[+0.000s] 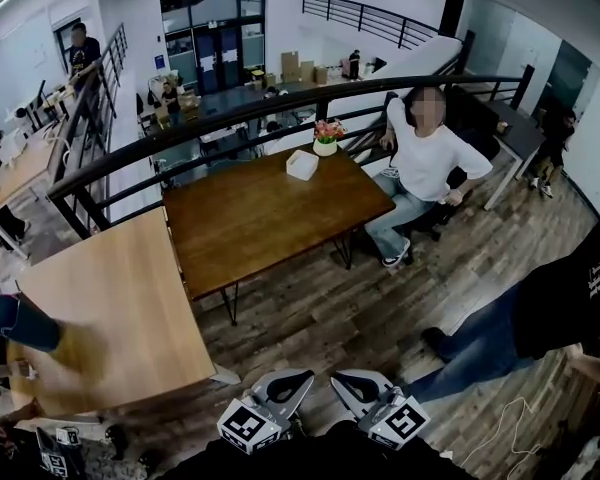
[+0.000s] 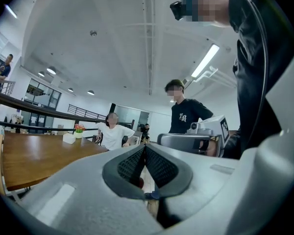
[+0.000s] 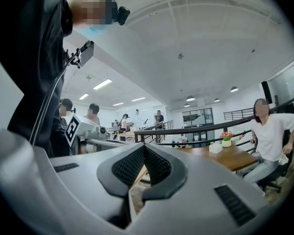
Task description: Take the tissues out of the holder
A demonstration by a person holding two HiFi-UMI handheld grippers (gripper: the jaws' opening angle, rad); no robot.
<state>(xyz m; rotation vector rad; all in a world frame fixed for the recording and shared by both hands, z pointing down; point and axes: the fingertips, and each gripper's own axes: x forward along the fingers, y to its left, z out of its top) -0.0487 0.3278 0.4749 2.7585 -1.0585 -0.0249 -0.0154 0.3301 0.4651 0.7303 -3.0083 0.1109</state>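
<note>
The tissue holder [image 1: 302, 164], a small white box, sits on the dark wooden desk [image 1: 250, 223] near that desk's far edge. It stands just beside a pot of pink flowers [image 1: 326, 138] at the same edge. Whether a tissue sticks out of it is too small to tell.

Both grippers are held off the desk's near side, well apart from it, above the wooden floor [image 1: 320, 318]. The left gripper [image 2: 145, 148] has its fingers clenched tip to tip with nothing between them. In its view the holder shows far off on the desk top, left of the fingers. The right gripper [image 3: 144, 147] is likewise clenched on nothing, and the holder appears far off to the right of its fingers.

A person in a white shirt [image 1: 425, 158] sits at the desk's far right corner. A lighter desk [image 1: 110, 308] stands just left of the dark one.
</note>
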